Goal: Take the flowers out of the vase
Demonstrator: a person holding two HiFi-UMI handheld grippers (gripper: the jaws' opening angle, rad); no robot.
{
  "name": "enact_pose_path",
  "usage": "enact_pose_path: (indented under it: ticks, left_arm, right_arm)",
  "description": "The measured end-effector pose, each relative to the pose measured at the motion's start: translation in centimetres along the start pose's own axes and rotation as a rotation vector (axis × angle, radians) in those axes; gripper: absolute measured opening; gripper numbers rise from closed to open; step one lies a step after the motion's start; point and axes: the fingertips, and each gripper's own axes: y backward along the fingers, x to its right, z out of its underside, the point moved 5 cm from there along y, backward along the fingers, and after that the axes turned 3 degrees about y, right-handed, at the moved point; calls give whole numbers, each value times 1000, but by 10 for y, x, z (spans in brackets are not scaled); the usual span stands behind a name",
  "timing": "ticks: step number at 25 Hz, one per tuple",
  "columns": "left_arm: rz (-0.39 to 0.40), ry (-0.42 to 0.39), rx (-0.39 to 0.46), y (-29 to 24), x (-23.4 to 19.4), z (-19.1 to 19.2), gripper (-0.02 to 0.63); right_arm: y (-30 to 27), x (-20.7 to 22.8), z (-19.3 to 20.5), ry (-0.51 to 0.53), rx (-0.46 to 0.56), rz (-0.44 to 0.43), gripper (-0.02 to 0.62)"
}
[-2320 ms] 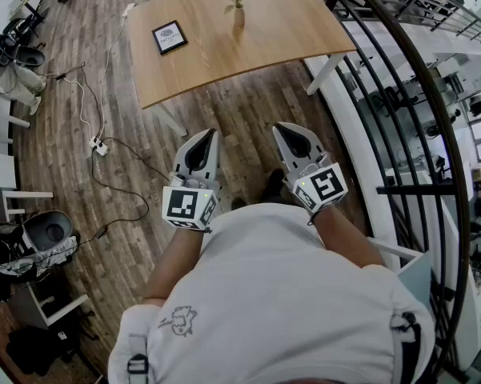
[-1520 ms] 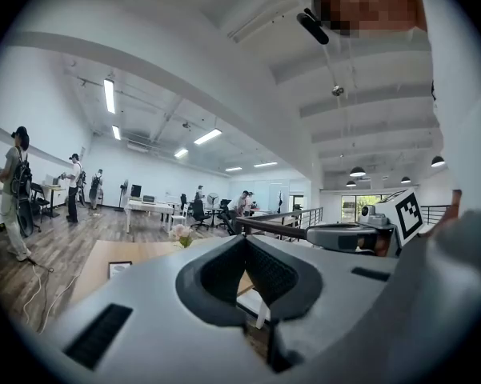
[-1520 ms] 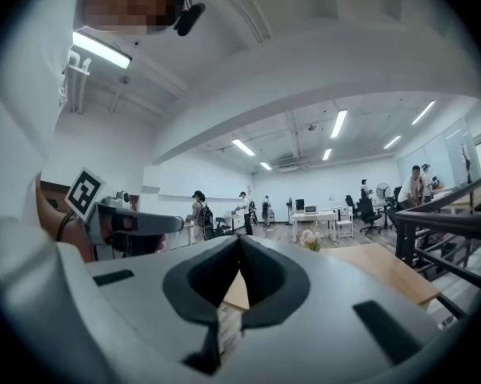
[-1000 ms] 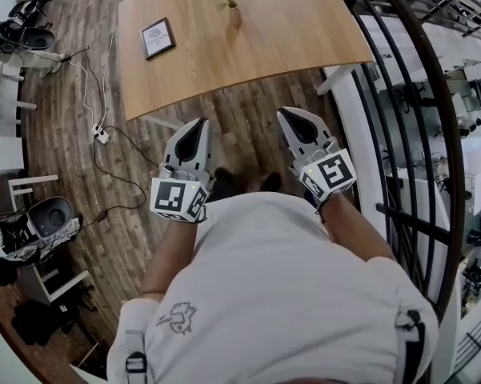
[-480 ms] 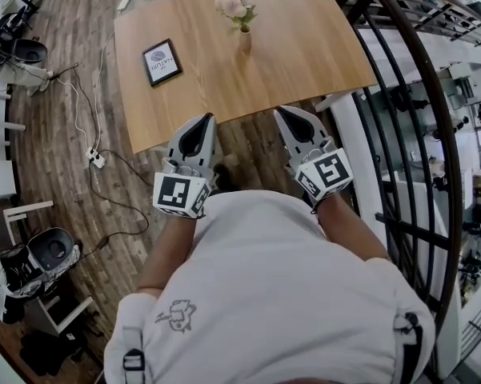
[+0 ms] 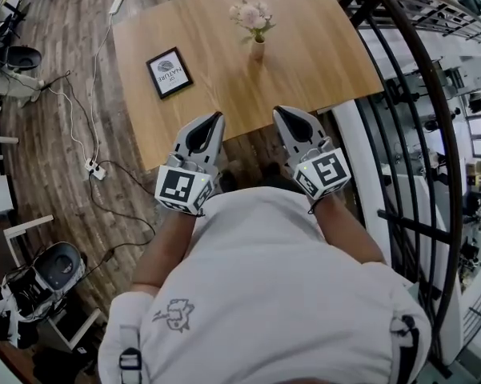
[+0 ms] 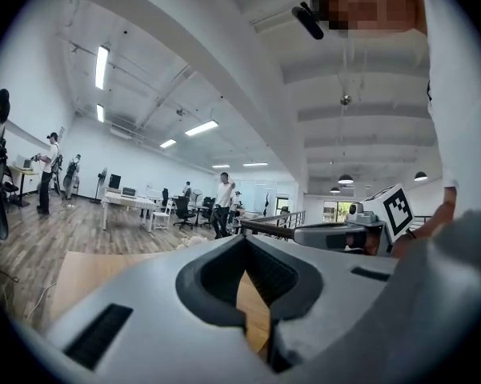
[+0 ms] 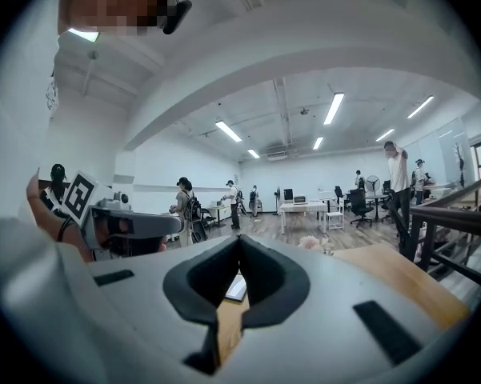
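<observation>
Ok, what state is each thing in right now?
left gripper: shut, empty
right gripper: shut, empty
flowers: in the vase
vase: upright on the table
picture frame: face up on the table

Head view steeply down; gripper views level, sharing table (image 6: 304, 46)

Flowers (image 6: 253, 14) stood in vase (image 6: 258, 51) on table (image 6: 304, 46), toward its far side; frame (image 6: 169, 73) lay left of it. Left gripper (image 6: 217, 117) and right gripper (image 6: 278, 111) hung side by side over the near edge. Railing (image 6: 432, 94) ran right of the table; power strip (image 6: 94, 169) lay on the floor, left.
</observation>
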Motion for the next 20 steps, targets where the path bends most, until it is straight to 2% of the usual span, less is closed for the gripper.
enact_pose_path:
  ticks: [6, 9, 17, 20]
  left_arm:
    - [10, 7, -12, -19, -15, 3, 3]
    - [-9, 11, -25, -30, -26, 5, 4]
    - [-42, 35, -86, -75, -54, 22, 3]
    - [-72, 56, -93, -94, -63, 25, 5]
  right_arm:
    - [-25, 20, 13, -15, -28, 7, 5]
    - [-42, 35, 19, -9, -33, 2, 5]
    - [-98, 98, 49, -3, -110, -21, 6]
    - [-114, 120, 61, -21, -139, -28, 37]
